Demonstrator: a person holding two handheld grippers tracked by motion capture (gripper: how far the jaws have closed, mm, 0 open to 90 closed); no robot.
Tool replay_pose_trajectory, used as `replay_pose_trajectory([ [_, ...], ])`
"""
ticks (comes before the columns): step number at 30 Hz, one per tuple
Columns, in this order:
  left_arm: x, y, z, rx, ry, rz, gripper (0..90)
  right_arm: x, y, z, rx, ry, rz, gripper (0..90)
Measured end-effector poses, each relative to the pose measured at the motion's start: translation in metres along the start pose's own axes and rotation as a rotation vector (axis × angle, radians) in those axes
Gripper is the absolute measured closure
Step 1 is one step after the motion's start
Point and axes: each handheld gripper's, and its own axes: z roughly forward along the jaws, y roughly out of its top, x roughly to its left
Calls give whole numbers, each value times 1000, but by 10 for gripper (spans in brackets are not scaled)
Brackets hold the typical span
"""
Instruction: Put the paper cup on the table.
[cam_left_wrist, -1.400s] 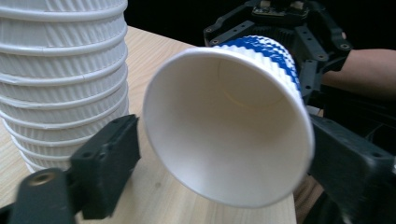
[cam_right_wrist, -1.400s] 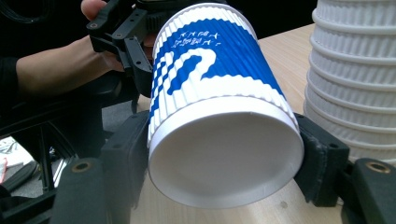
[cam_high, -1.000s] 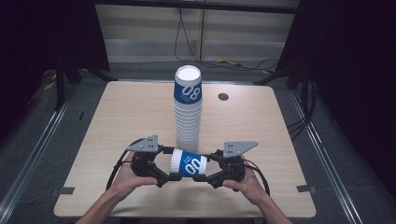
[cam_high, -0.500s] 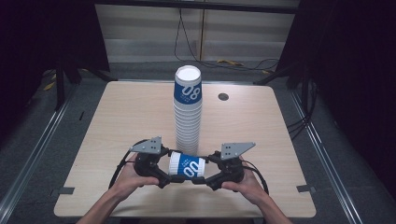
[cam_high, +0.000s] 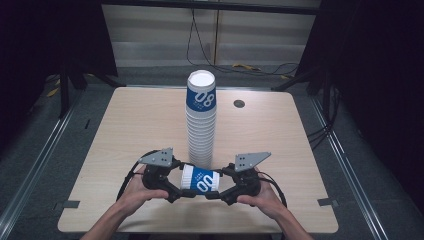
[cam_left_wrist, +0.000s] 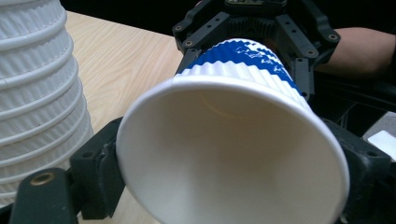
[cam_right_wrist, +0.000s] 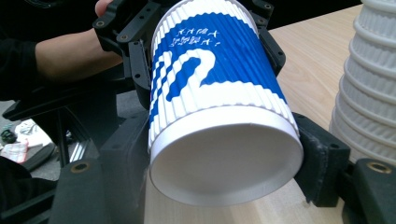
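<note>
One blue-and-white cup (cam_high: 200, 181) lies sideways between my two hand-held grippers — left hand-held gripper (cam_high: 176, 186) pinching its rim end, right hand-held gripper (cam_high: 218, 190) pinching its base — just before one tall cup stack (cam_high: 201, 125) on the counter (cam_high: 135, 125).

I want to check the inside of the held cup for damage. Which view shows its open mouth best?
The left gripper view: it looks straight into the cup, rim and inner wall plain. The right gripper view faces its closed base and blue print. The high view has it sideways between the left gripper and right gripper.
</note>
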Motion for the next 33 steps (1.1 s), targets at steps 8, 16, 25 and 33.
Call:
replay_pose_trajectory([
  [8,-2,1,-1,19,-7,5,176,0,-1,2,33,-6,19,258],
  [16,-3,4,-3,23,-2,7,178,0,0,1,48,-20,19,232],
  [25,-3,6,-4,34,1,-20,178,0,-1,0,55,-43,32,182],
  [33,1,6,-13,60,49,-56,178,-1,-2,-1,58,-63,43,166],
])
